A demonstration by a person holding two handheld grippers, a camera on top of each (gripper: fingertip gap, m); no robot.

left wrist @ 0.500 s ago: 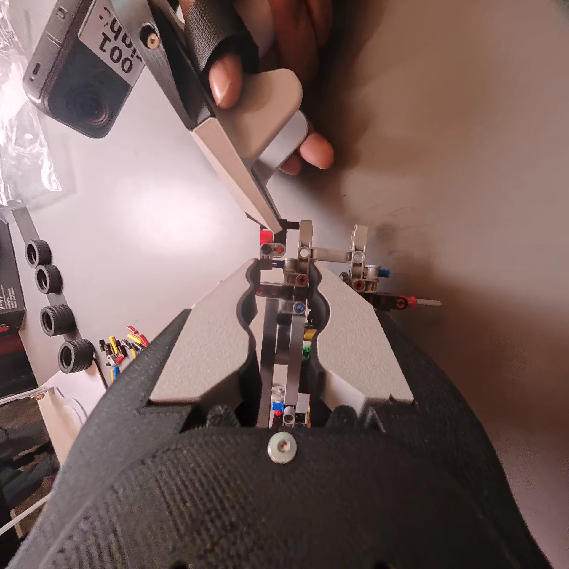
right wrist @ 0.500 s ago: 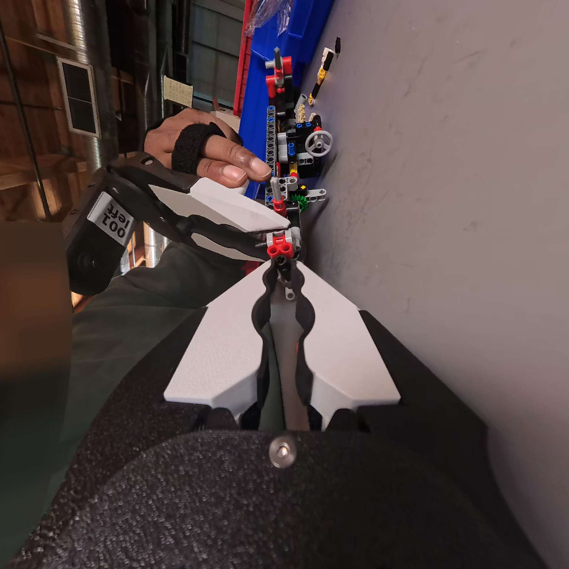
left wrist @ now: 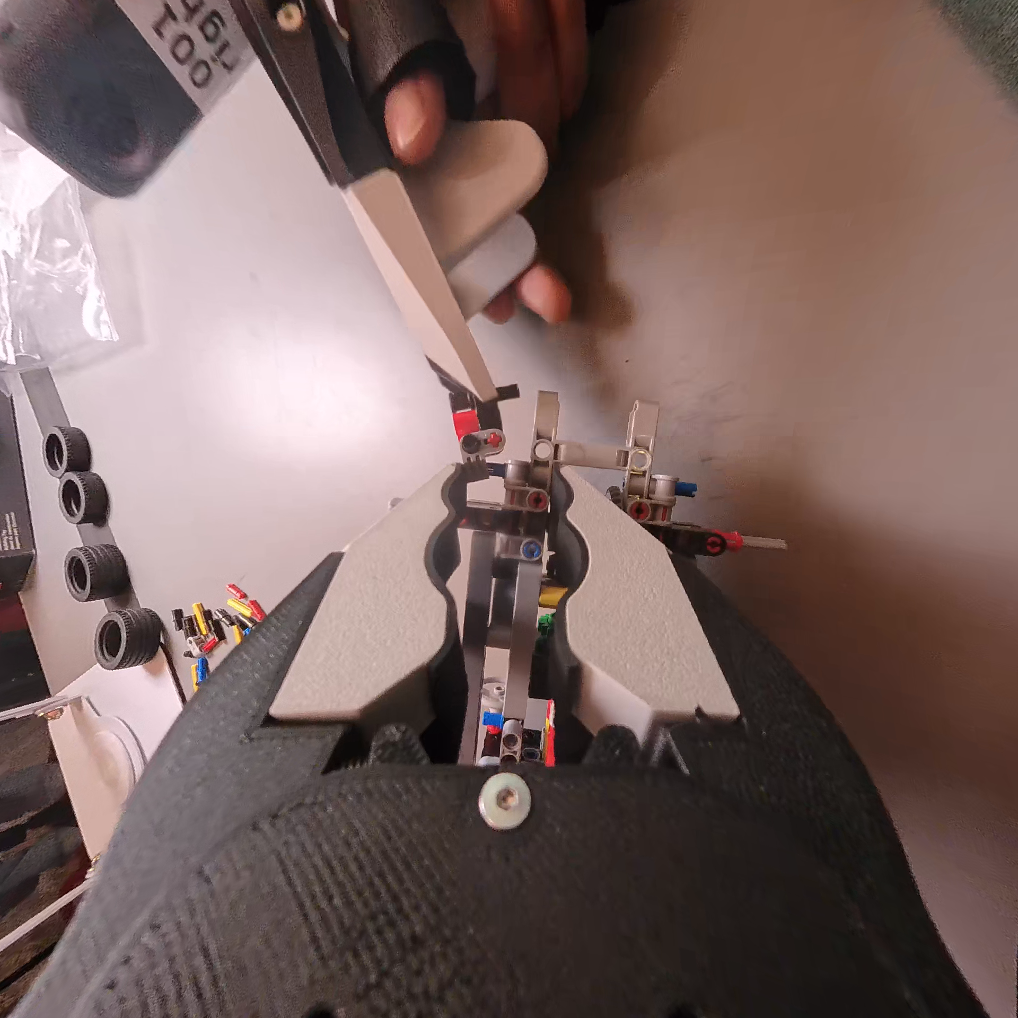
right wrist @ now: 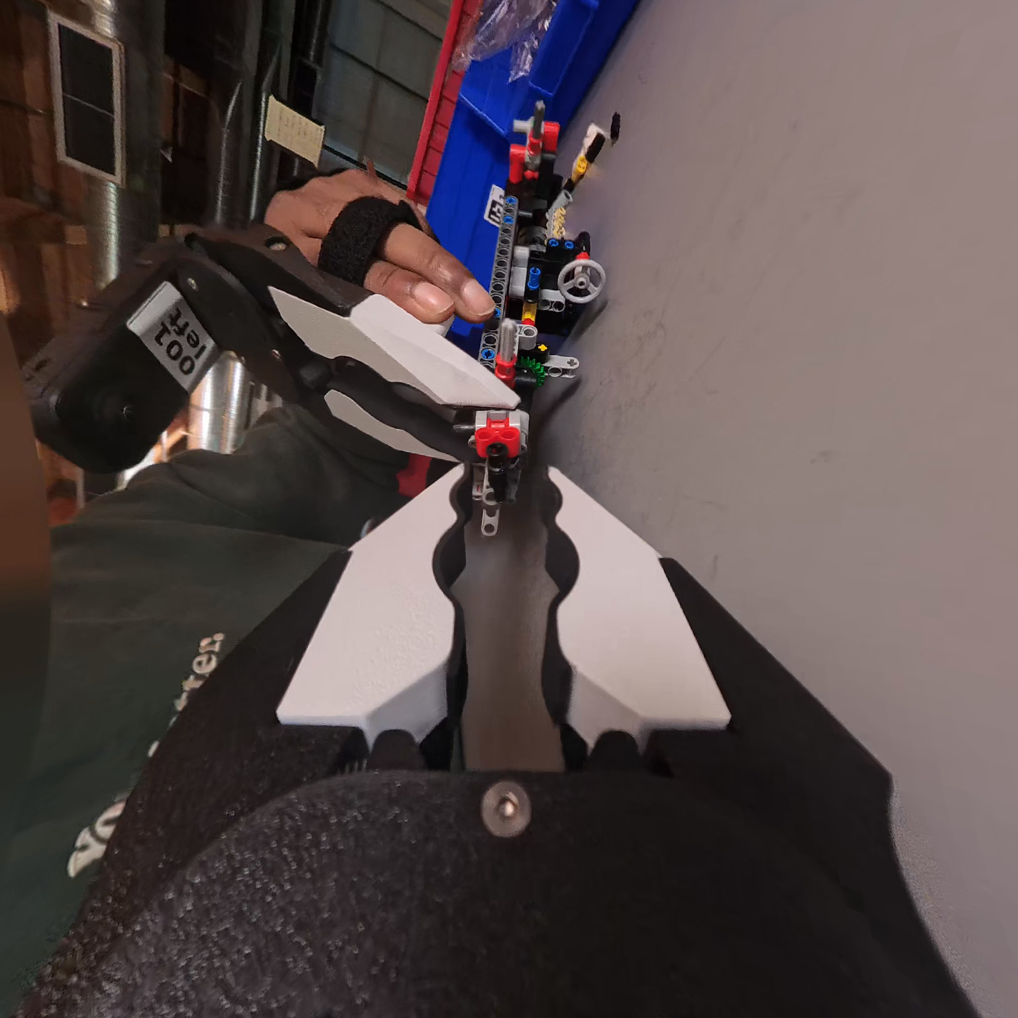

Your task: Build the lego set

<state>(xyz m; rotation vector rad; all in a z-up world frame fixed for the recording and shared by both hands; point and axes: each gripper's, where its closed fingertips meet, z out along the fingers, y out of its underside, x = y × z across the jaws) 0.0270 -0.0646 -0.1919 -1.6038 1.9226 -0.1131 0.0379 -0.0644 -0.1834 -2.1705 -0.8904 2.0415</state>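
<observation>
Partly built Technic chassis (left wrist: pixel 529 529) lies on the grey table (left wrist: pixel 275 341), clamped between the fingers of the left gripper (left wrist: pixel 504 485), whose jaws are closed on its grey beams. Steering wheel (right wrist: pixel 579 280), green gear (right wrist: pixel 531 370) and long grey beam (right wrist: pixel 502 264) are already fitted. At the chassis's near end, the right gripper (right wrist: pixel 498 479), jaws narrowed onto a small black pin piece (right wrist: pixel 498 482), presents it just beside the red and grey connector (right wrist: pixel 498 432); seating appears incomplete. Outward, at far left: four black tyres (left wrist: pixel 91 545) and loose coloured pins (left wrist: pixel 217 619) remain unmounted, so much assembly is judged outstanding.
</observation>
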